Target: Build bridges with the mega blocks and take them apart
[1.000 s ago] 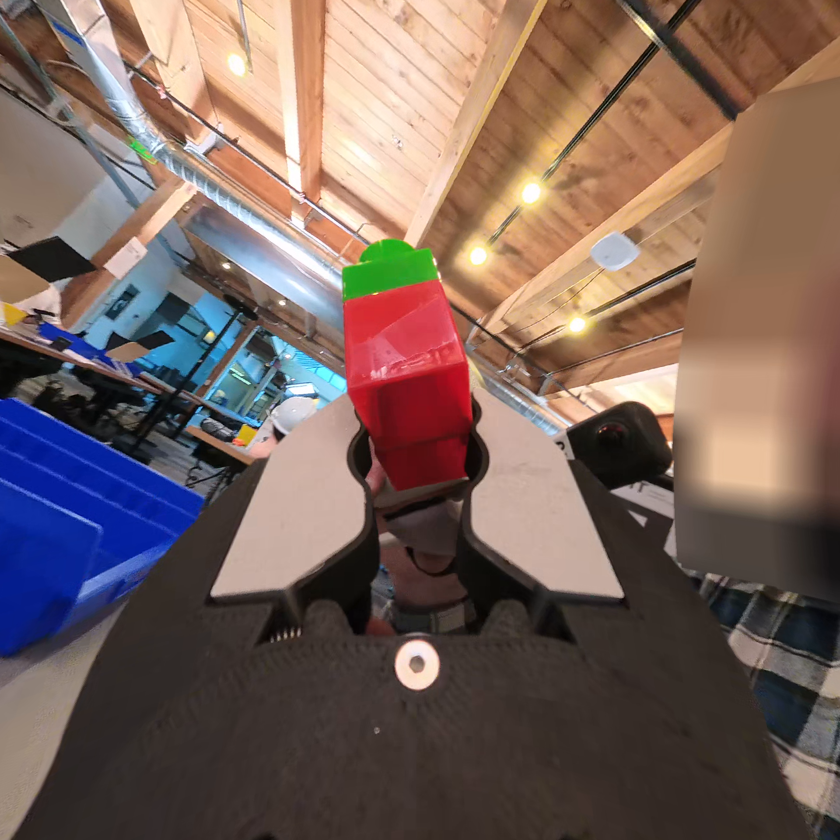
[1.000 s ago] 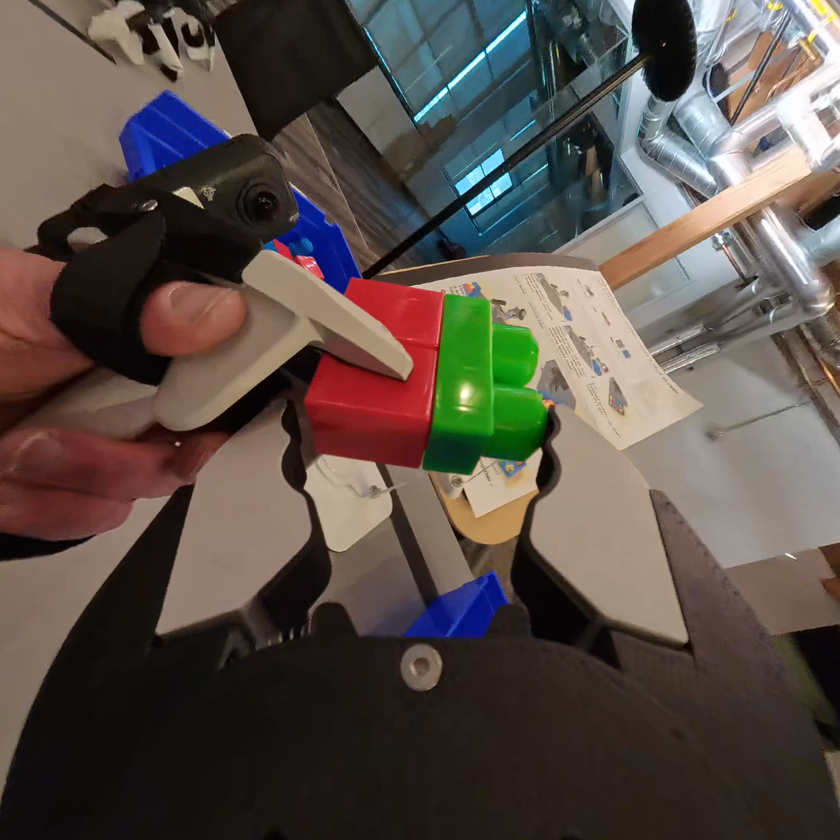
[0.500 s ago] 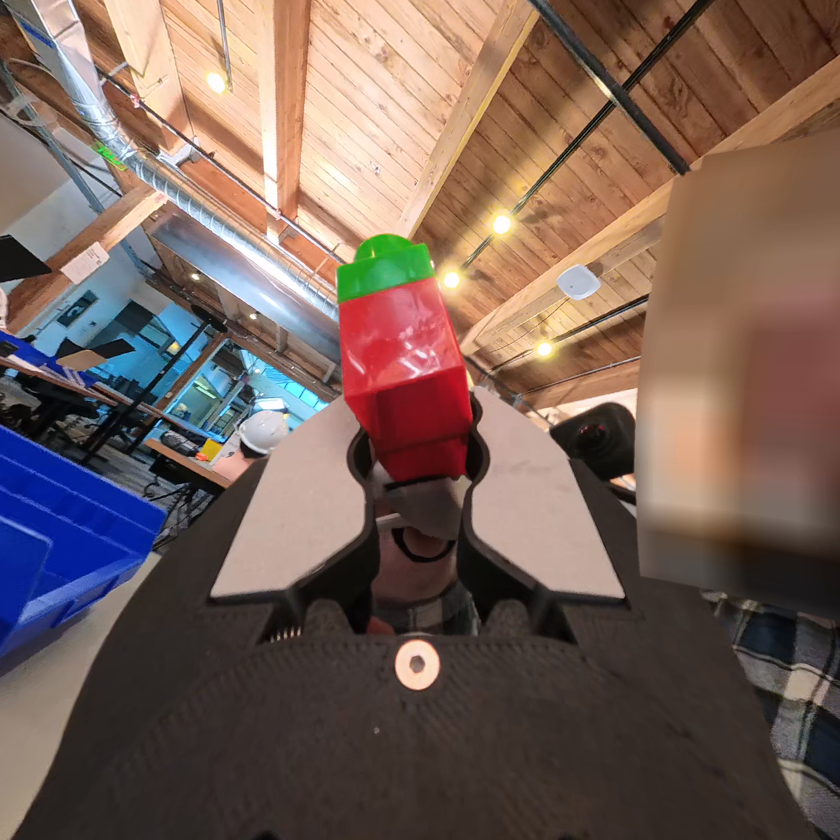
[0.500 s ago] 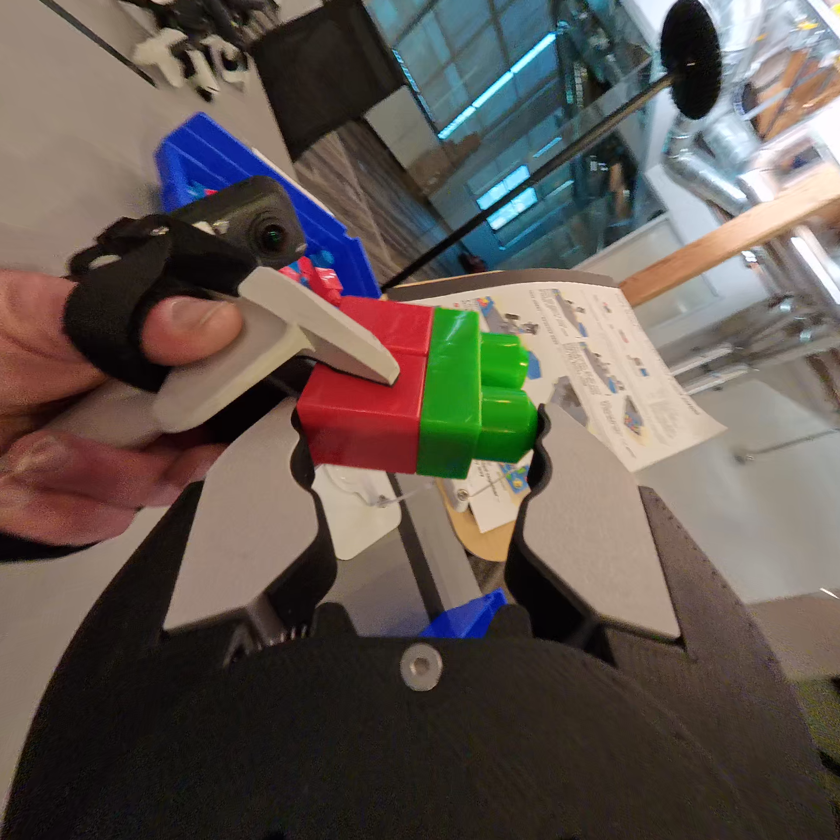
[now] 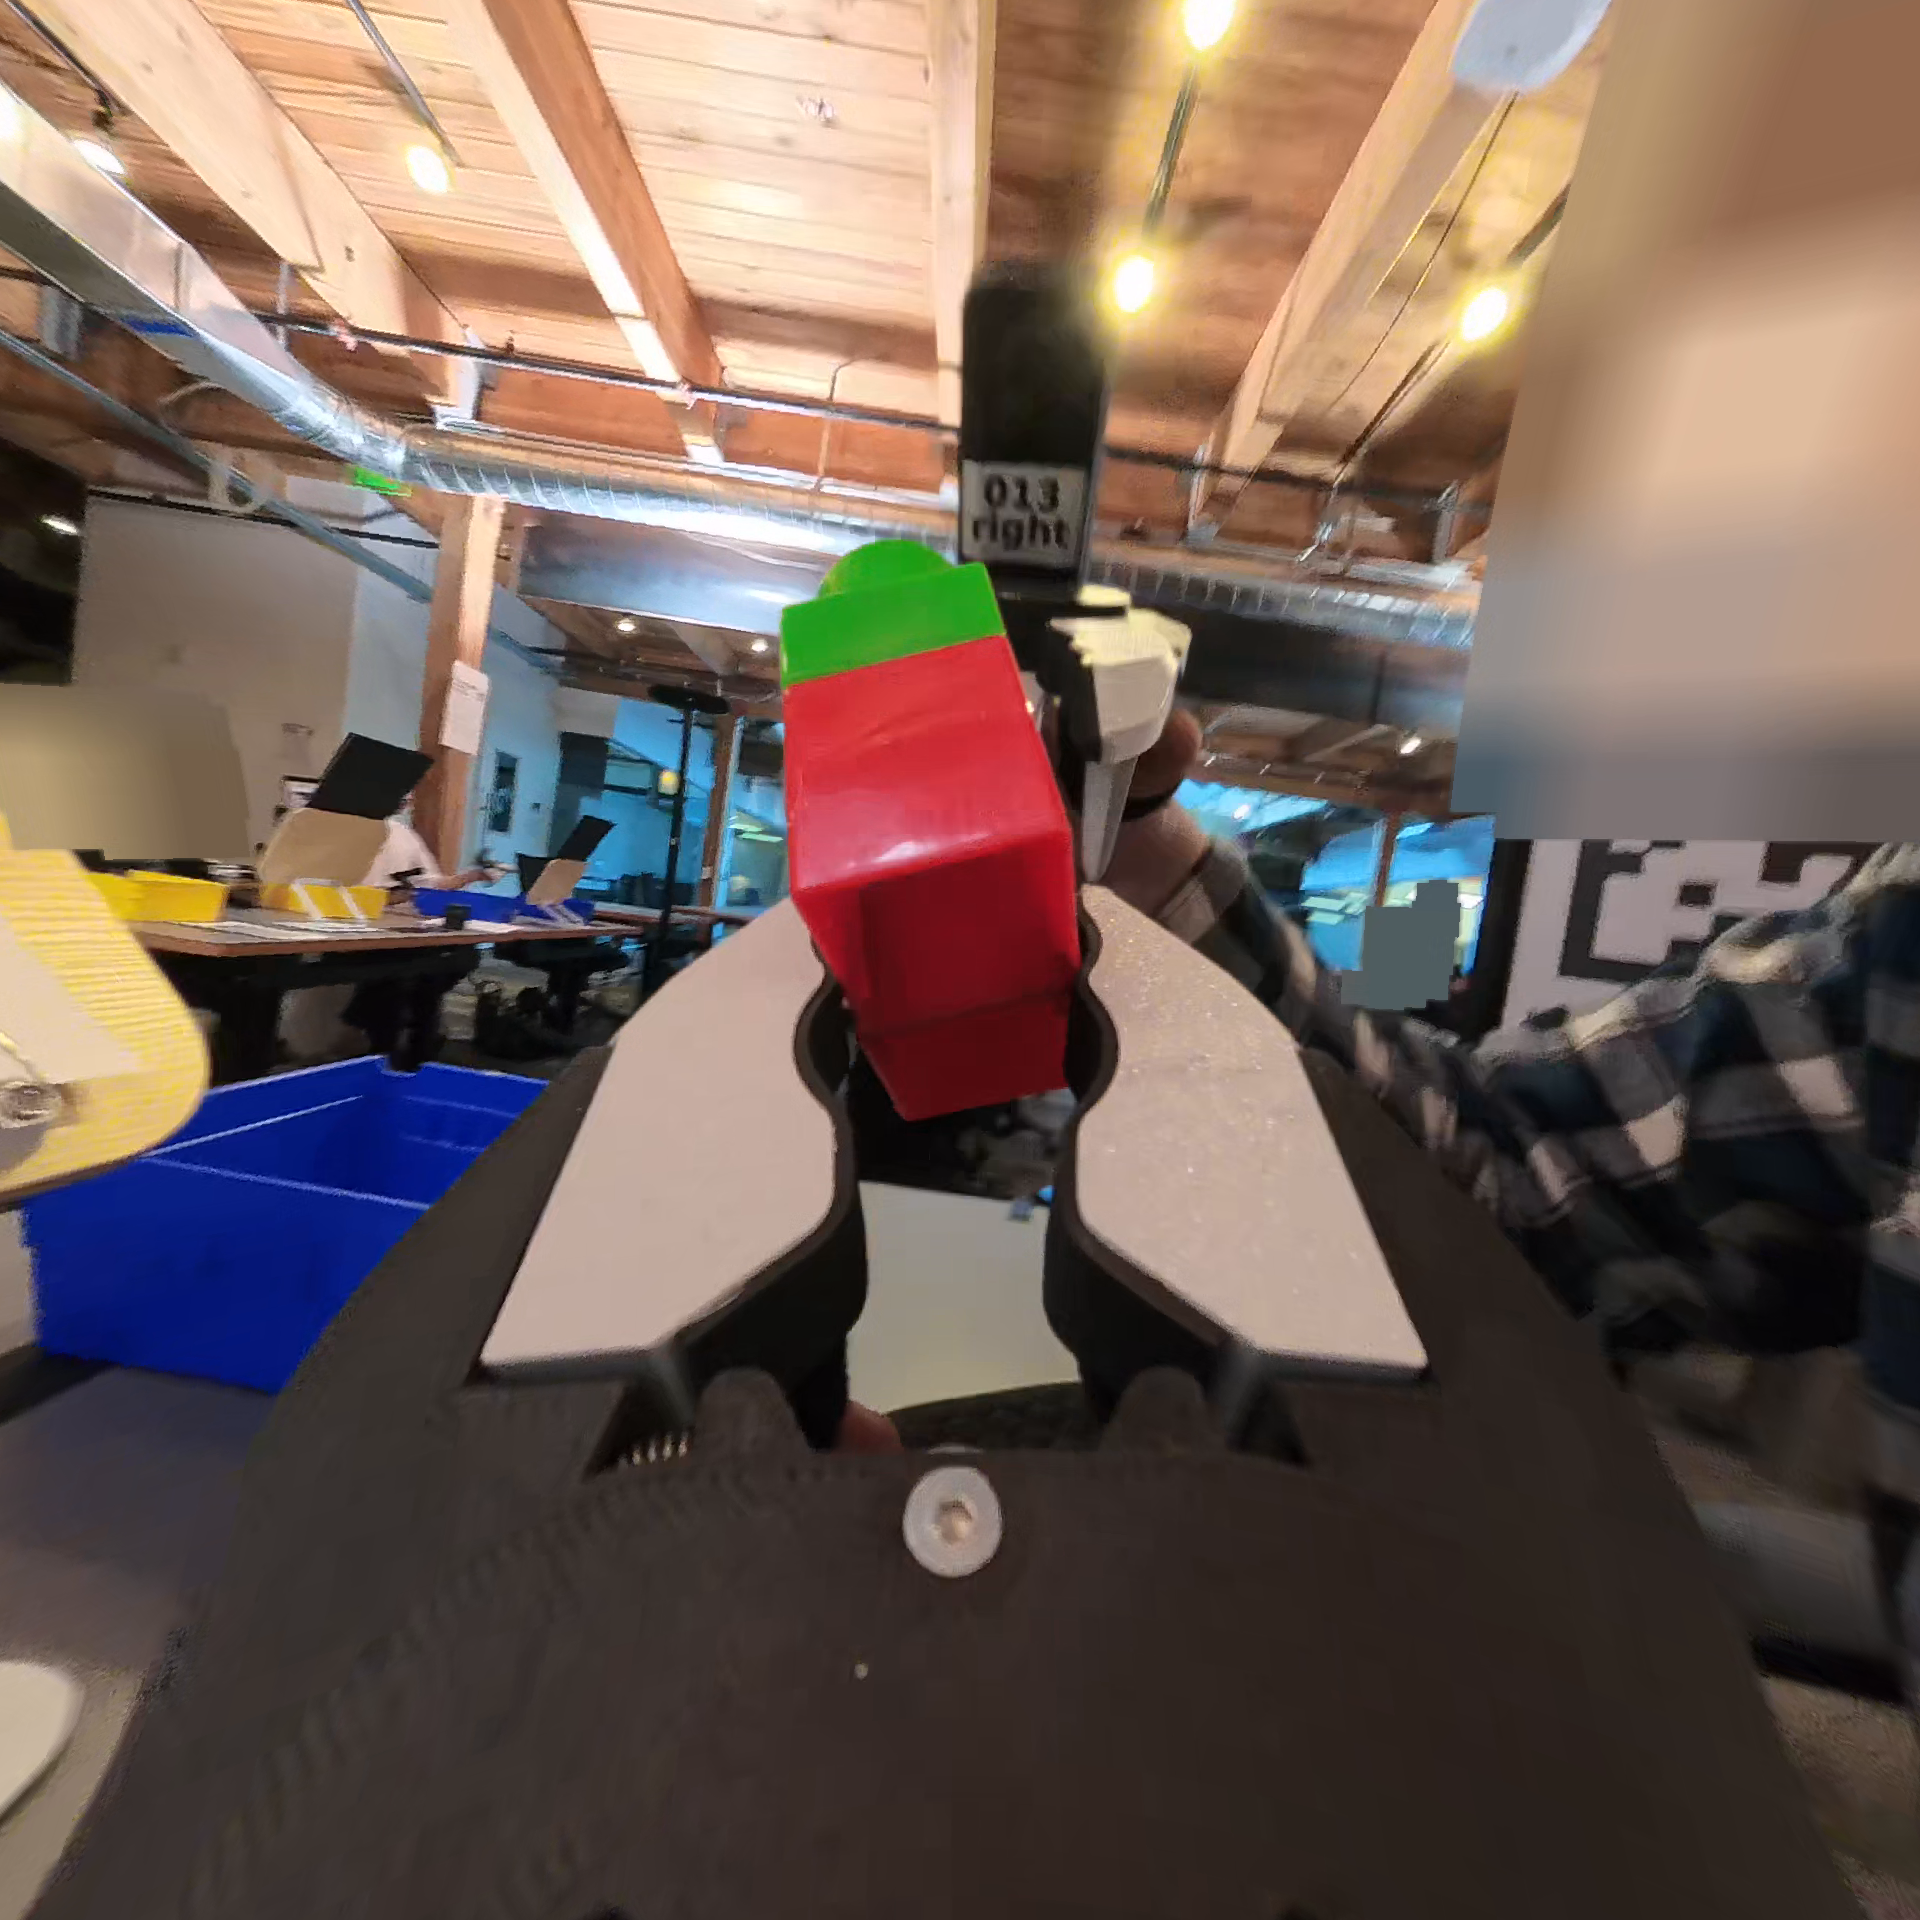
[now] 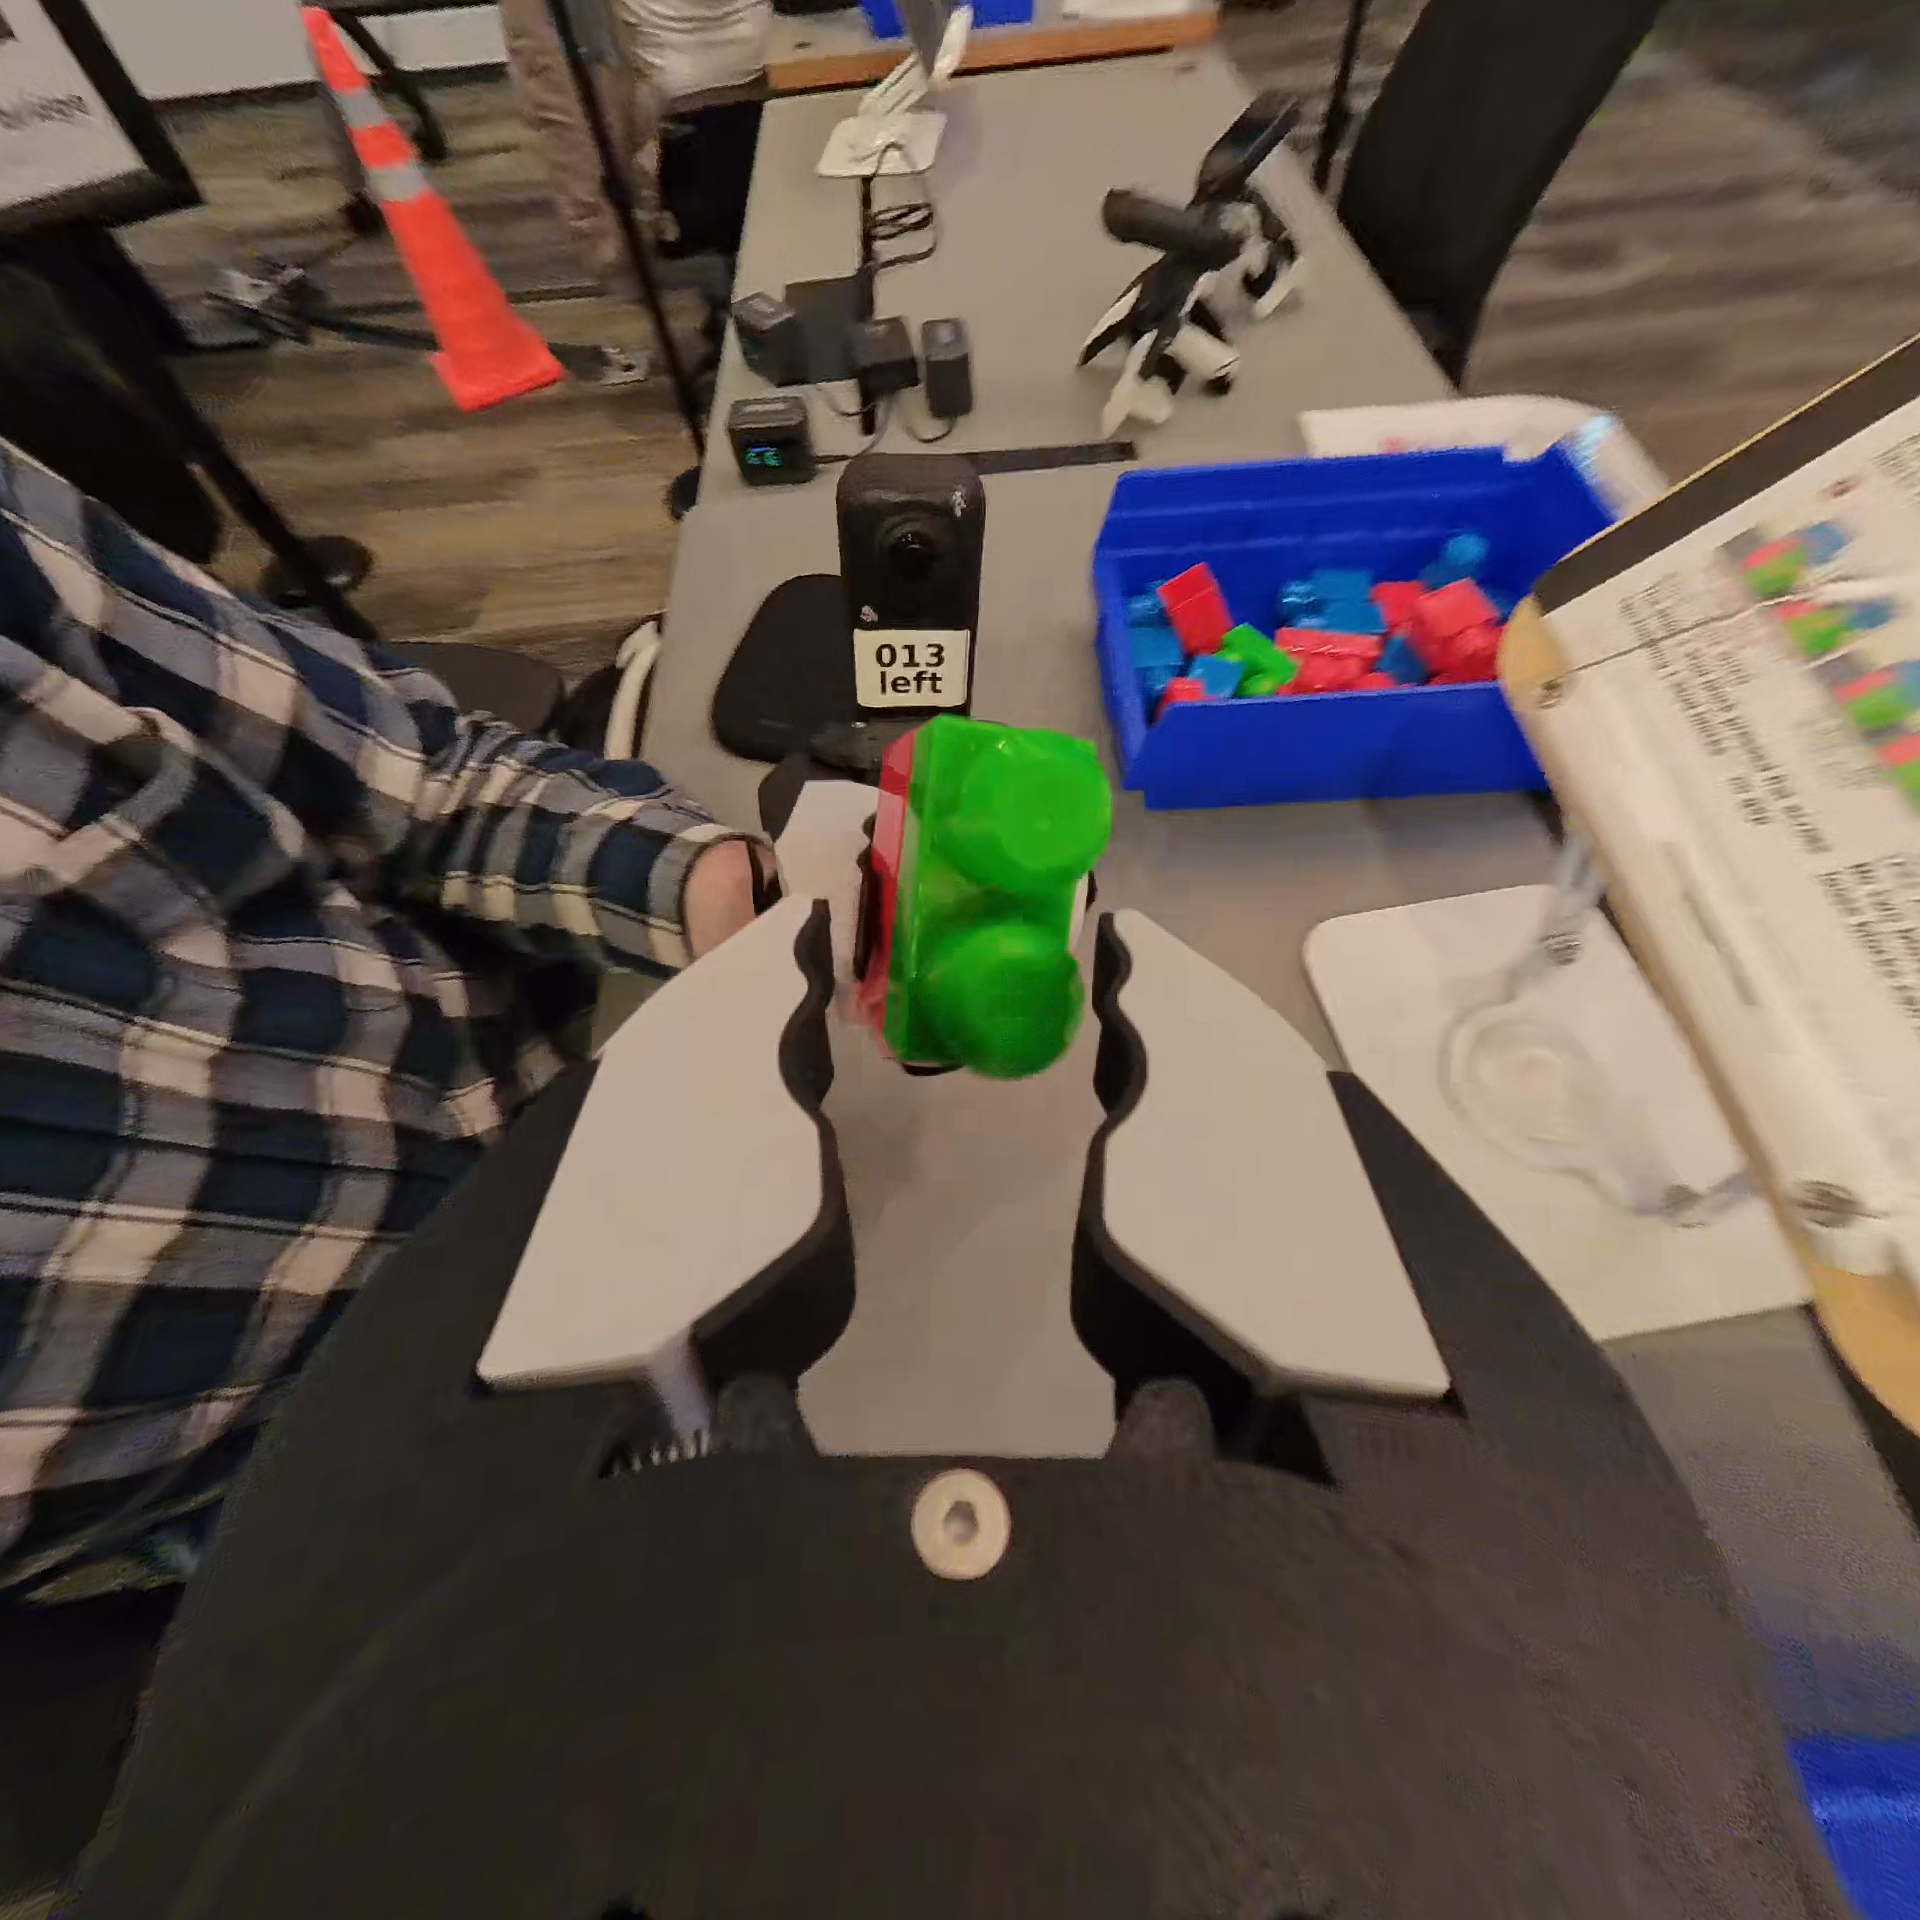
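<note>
Left gripper (image 5: 951, 997): it is clamping the red block (image 5: 925, 831) between both pads, with the green block (image 5: 883, 623) stuck on the far end at 12 o'clock.

Right gripper (image 6: 961, 997): it is standing unclenched around the green block (image 6: 987, 904), with daylight showing between the pads and the plastic on both sides.

What is changing: a second ago the right jaws were spread wide and meeting the pair side-on; now they are much narrower and facing the studs head-on. Both views have swung from the ceiling towards the table.

What that is meaning: I judge the right gripper is lining up to nip the green block and pull it off the red one, a take-apart step. The nip is not yet made.

Blue bin (image 6: 1340, 748): it is sitting at 2 o'clock in the right view, holding loose red, blue and green blocks.

Instruction sheet (image 6: 1745, 790): it is leaning on its stand at 3 o'clock, near the right jaw's path.

Other clutter: an orange cone (image 6: 436, 239) and chargers (image 6: 852, 353) are lying far off at 11 and 12 o'clock.

In the way: the plaid sleeve (image 6: 260, 831) is crowding in at 9 o'clock.
</note>
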`<state>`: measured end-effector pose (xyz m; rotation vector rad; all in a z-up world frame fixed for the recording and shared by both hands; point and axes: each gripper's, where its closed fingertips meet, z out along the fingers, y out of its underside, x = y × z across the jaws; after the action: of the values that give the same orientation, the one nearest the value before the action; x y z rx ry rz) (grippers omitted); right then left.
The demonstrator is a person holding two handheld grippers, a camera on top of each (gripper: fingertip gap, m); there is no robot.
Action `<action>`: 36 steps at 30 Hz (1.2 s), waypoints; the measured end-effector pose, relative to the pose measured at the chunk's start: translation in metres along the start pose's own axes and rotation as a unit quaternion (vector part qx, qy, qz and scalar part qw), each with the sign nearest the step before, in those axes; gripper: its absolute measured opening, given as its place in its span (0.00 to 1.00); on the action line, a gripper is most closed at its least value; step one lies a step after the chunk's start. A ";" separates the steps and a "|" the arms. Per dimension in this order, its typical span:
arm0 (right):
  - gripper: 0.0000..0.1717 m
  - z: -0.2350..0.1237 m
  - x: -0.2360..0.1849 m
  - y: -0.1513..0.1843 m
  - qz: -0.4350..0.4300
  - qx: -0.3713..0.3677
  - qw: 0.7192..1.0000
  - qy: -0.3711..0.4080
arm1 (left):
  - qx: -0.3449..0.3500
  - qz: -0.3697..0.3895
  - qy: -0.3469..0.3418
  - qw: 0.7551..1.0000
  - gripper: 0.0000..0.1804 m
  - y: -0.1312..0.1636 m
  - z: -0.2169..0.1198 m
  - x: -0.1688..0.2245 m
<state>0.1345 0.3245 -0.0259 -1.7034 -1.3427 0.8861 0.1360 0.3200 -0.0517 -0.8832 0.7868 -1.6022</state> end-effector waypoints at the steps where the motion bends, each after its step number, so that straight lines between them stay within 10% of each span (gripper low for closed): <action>1: 0.28 0.004 0.000 -0.001 0.010 0.000 1.000 -0.014 | -0.009 0.015 0.000 1.000 0.21 0.003 0.001 0.002; 12: 0.19 -0.007 0.012 0.004 0.013 -0.040 0.999 -0.033 | -0.031 0.029 -0.010 0.999 0.29 0.010 -0.003 -0.001; 15: 0.19 -0.048 0.040 0.008 -0.025 -0.073 0.997 0.028 | -0.051 0.050 -0.021 0.997 0.15 0.012 -0.017 -0.010; 17: 0.19 -0.082 0.075 0.031 -0.038 -0.145 0.984 0.094 | -0.080 0.062 -0.033 0.994 0.00 0.021 -0.028 -0.019; 24: 0.19 -0.149 0.188 0.135 -0.033 -0.311 0.938 0.151 | -0.097 0.030 -0.086 0.991 0.00 0.038 -0.048 -0.047; 36: 0.20 -0.112 0.325 0.261 -0.052 -0.355 0.931 0.068 | -0.102 -0.013 -0.116 0.988 0.00 0.056 -0.051 -0.067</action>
<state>0.4112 0.5888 -0.2254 -2.1440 -1.7641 0.1994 0.1279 0.3775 -0.1344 -1.2069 0.7839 -1.4252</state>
